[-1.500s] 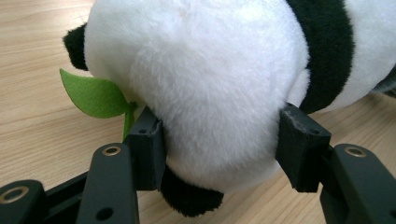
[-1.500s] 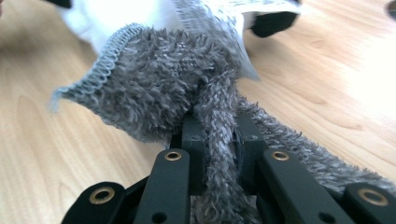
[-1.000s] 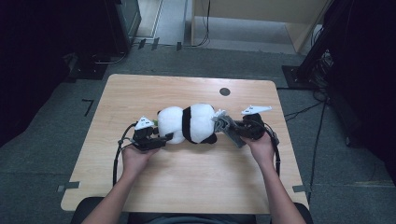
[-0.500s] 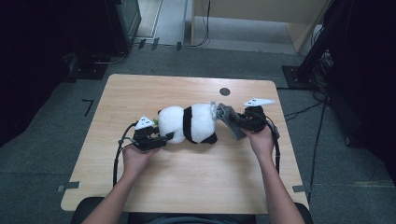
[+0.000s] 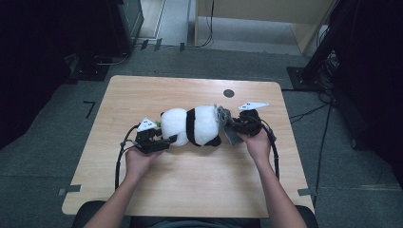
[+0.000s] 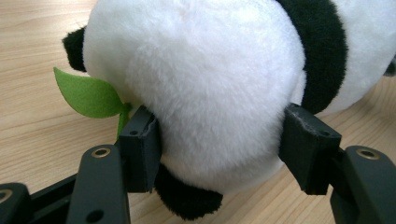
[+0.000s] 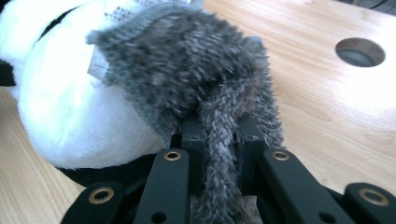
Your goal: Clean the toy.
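Observation:
A black-and-white panda plush (image 5: 192,124) lies on its side in the middle of the wooden table (image 5: 190,190). My left gripper (image 5: 166,141) holds its white head (image 6: 201,79), one jaw pressed into the fur on each side (image 6: 219,149). A green felt leaf (image 6: 88,95) sticks out beside the left jaw. At the plush's other end is a grey fuzzy cloth (image 5: 225,124). My right gripper (image 5: 234,126) is shut on a bunched fold of that cloth (image 7: 187,74), which drapes over the white body and between the jaws (image 7: 219,135).
A round cable hole (image 5: 228,93) is in the table behind the right gripper, also in the right gripper view (image 7: 360,51). Black cables trail from both grippers toward the near edge. Dark equipment stands on the floor around the table.
The right hand has shifted slightly left and toward the far side, keeping the grey cloth against the plush. The left gripper and the panda have stayed in place.

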A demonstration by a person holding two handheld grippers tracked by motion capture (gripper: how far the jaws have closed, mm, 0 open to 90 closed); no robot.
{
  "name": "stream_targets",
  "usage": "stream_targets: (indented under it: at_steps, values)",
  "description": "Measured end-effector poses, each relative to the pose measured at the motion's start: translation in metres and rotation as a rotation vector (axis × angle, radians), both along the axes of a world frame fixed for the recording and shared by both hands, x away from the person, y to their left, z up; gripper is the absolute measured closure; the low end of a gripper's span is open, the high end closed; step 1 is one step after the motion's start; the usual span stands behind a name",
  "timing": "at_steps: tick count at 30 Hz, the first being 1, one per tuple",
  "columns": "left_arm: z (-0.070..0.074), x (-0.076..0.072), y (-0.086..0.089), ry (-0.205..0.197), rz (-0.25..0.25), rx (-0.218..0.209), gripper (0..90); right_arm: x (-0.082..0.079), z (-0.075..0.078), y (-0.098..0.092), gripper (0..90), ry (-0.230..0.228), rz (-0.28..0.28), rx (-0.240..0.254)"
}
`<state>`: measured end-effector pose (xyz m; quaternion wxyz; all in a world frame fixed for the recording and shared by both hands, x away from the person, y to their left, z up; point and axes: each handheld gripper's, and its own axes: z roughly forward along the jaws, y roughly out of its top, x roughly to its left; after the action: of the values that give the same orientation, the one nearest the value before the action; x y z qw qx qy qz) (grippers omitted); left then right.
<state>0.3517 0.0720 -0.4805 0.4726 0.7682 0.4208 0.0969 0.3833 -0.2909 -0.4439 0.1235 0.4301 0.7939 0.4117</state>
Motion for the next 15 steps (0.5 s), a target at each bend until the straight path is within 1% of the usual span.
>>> stream_targets:
  at_steps: [2, 9, 14, 15]
  values:
    - [-0.0002, 0.0004, 0.0004, 0.002, -0.002, -0.002, 35.9, -0.0005, -0.0019, 0.0032, 79.1, -0.005, 0.005, -0.009]
    - [0.0000, -0.0002, 0.0006, 0.009, -0.007, -0.005, 35.5, -0.0009, -0.0031, 0.0075, 79.1, -0.012, 0.006, -0.012]
    - [-0.0005, 0.0016, 0.0043, 0.015, -0.017, -0.022, 28.8, 0.0006, -0.0035, 0.0051, 79.0, -0.019, 0.000, -0.015]
    - [-0.0001, 0.0021, 0.0054, 0.015, -0.021, -0.018, 27.9, 0.0007, -0.0034, 0.0047, 78.9, -0.017, -0.003, -0.019]
